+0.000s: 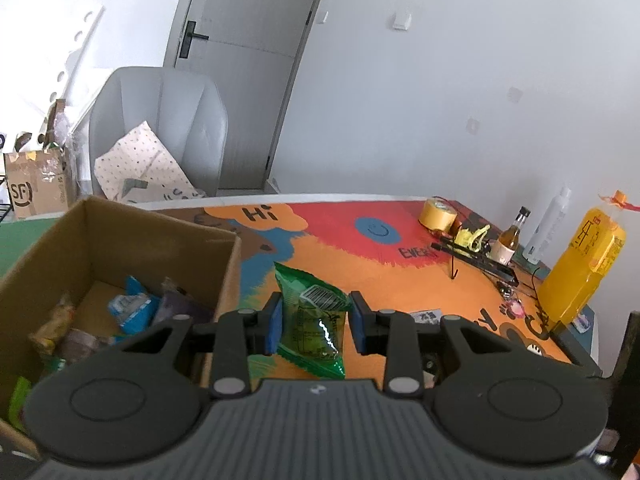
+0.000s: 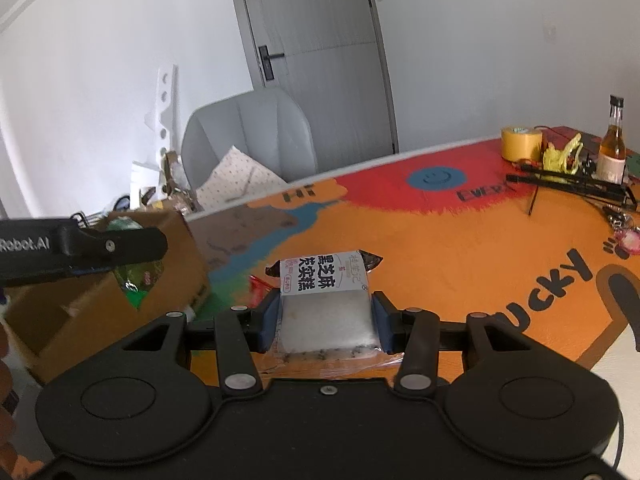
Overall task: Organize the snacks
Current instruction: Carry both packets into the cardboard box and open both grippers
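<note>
White walls, a grey door [image 1: 240,72] and a grey chair [image 1: 164,120] stand behind a table [image 1: 400,280] covered by a bright orange, red and blue painted mat.

From the left wrist camera, the left gripper [image 1: 314,322] holds a green snack packet [image 1: 314,320] between its blue pads [image 1: 273,326]. The left pad presses the packet's side; a thin gap shows at the right pad, so the grip looks light. The packet hangs above the mat, just to the right of a cardboard box [image 1: 132,224] at nine o'clock. Inside the box lie several wrapped snacks [image 1: 132,312], blue, purple and yellow among them.

From the right wrist camera, the right gripper [image 2: 326,322] has its fingers set narrowly on both sides of a white cake packet [image 2: 326,296] with black Chinese lettering. The packet rests on the mat at the centre of that view. The box [image 2: 120,300] sits at nine o'clock, and the left gripper [image 2: 136,246] hangs over it with the green packet [image 2: 140,280] below its fingers.

At two o'clock on the table stand a roll of yellow tape [image 1: 438,214], a small amber bottle [image 1: 510,240], a white bottle [image 1: 548,228] and a large yellow jug [image 1: 580,268].
</note>
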